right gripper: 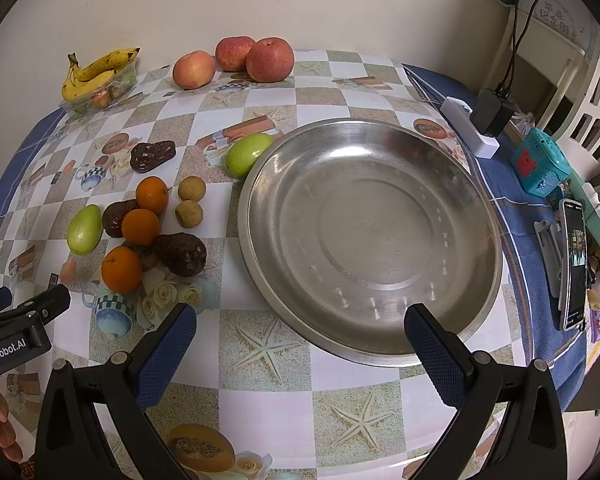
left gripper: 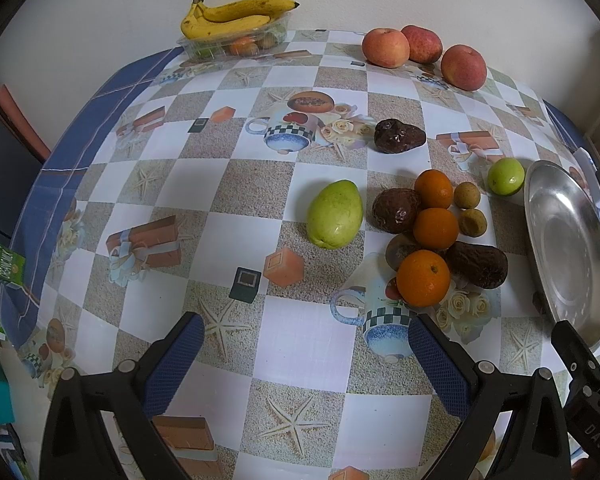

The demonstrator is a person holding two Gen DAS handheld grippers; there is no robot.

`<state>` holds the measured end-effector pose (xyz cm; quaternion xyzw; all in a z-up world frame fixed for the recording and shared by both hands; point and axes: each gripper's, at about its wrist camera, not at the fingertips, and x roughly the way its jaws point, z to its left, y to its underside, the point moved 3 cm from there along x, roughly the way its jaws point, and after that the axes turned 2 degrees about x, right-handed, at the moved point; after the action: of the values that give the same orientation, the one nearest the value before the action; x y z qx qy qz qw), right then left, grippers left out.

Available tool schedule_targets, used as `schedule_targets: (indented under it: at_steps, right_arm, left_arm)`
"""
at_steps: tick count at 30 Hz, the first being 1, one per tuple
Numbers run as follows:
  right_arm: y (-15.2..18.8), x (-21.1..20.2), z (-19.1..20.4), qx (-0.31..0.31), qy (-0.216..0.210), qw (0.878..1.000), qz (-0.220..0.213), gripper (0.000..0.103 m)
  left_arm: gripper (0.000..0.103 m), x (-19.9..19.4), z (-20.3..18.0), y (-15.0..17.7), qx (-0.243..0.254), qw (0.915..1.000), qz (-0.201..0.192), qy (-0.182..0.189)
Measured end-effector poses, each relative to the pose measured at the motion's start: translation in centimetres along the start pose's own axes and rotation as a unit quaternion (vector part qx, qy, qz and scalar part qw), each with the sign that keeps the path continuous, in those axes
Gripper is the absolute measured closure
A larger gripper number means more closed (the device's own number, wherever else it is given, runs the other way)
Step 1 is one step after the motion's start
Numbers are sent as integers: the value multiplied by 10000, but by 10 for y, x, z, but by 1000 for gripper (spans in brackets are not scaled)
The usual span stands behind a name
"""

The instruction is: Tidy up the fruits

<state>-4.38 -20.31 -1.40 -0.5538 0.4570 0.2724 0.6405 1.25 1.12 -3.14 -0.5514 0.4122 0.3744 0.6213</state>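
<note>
A large steel plate [right gripper: 476, 216] lies empty on the table, also at the right edge of the left wrist view [left gripper: 540, 216]. Left of it is a cluster of three oranges [left gripper: 423, 278], dark brown fruits [left gripper: 476, 265], two small tan fruits [left gripper: 467, 195] and a green mango [left gripper: 334, 213]. A green round fruit [right gripper: 247, 153] touches the plate's far left rim. Three apples [left gripper: 385, 47] and bananas [left gripper: 236, 16] in a clear tray sit at the back. My left gripper [left gripper: 306, 360] is open and empty, near the cluster. My right gripper [right gripper: 300, 352] is open and empty, over the plate's near rim.
The table has a checkered printed cloth [right gripper: 268, 364] with a blue border. To the right of the plate are a white charger with black adapter [right gripper: 480, 124], a teal box [right gripper: 540, 162] and a phone [right gripper: 574, 264]. A wall stands behind the table.
</note>
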Motion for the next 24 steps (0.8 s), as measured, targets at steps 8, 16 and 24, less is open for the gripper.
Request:
schedule_targets:
  at_steps: [8, 16, 24]
  right_arm:
    - [0, 0, 2, -4, -30, 10000, -9, 0]
    - [-24, -2, 19, 210, -505, 9982, -263, 0]
    - [-50, 16, 48, 151, -849, 9963, -63, 0]
  left_arm:
    - [0, 4, 8, -3, -225, 9997, 3, 44]
    - [0, -3, 34, -29, -790, 9944, -702, -59]
    - [0, 9, 49, -51, -1373, 9874, -609, 493]
